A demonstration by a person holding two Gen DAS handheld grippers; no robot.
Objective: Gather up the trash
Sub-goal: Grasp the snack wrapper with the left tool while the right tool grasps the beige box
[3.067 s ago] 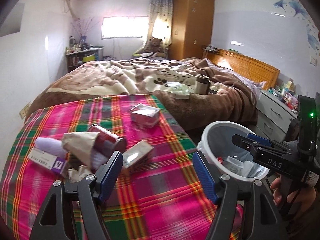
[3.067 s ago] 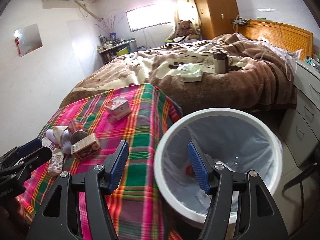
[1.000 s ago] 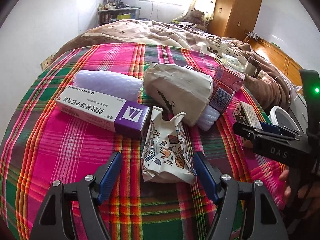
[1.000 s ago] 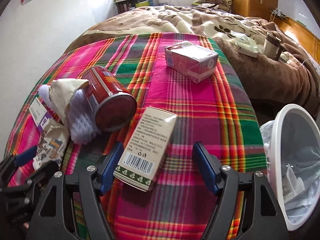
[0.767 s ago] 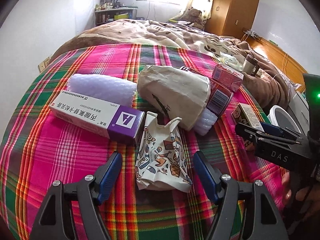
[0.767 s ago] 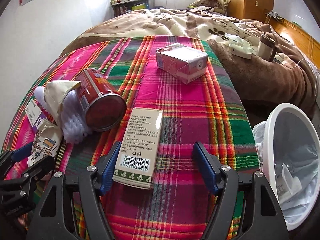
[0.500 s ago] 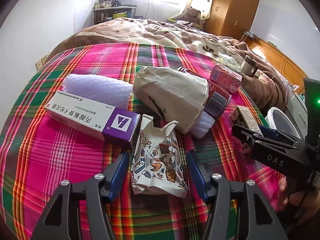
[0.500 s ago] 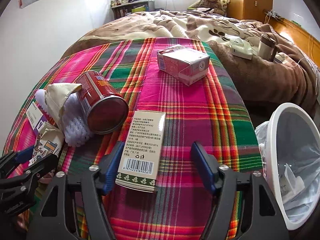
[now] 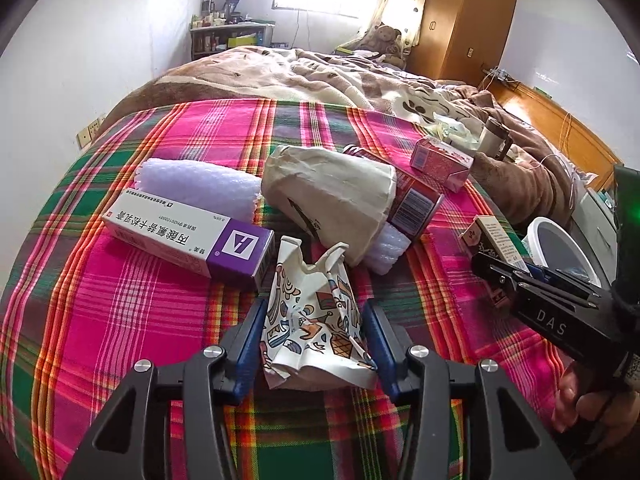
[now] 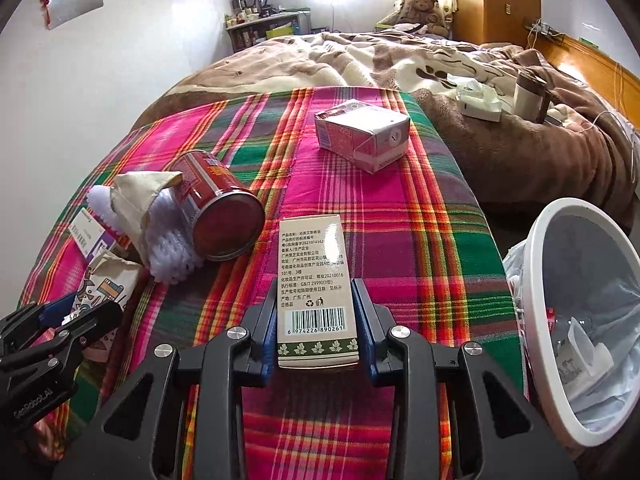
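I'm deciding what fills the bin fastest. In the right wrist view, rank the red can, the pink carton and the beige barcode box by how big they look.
1. Red can
2. Beige barcode box, close to the can; nearest the camera, so unsure
3. Pink carton, farthest away, so it may be shrunk

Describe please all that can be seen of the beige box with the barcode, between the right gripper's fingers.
The beige box is a slim carton that looks like cardboard, lying flat on the plaid cloth, its long side running away from the camera. Its top face bears printed Chinese text, recycling marks and a barcode above a green band of leaves. The right gripper is closing on its near end, blue pads at both long sides. The red can lies just left, apart from it. In the left wrist view it appears as a small box with a patterned side.
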